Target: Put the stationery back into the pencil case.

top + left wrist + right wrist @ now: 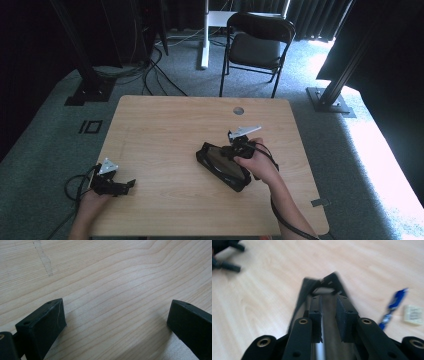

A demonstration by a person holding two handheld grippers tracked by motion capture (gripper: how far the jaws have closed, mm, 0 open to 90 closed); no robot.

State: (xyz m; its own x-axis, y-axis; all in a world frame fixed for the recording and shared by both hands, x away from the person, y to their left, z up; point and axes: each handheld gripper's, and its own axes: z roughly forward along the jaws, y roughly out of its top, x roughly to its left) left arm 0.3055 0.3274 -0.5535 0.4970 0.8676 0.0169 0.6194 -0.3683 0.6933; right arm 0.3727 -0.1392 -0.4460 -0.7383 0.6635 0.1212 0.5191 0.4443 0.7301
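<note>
My right gripper (231, 152) is shut on a long black case (222, 167) and holds it tilted over the right half of the wooden table (165, 130). In the right gripper view the two jaws (329, 300) stand close together, pinching the case (303, 295), which stretches away ahead and looks blurred. Beside it on the wood lie a blue pen (394, 303) and a small white eraser (414, 314). My left gripper (129, 186) rests near the table's front left corner. Its jaws (115, 322) stand wide apart over bare wood with nothing between them.
A round cable hole (238, 110) sits near the table's far edge. A black folding chair (257, 45) stands on the carpet behind the table, with cables and frame posts around it. The left gripper (241, 258) shows far off in the right gripper view.
</note>
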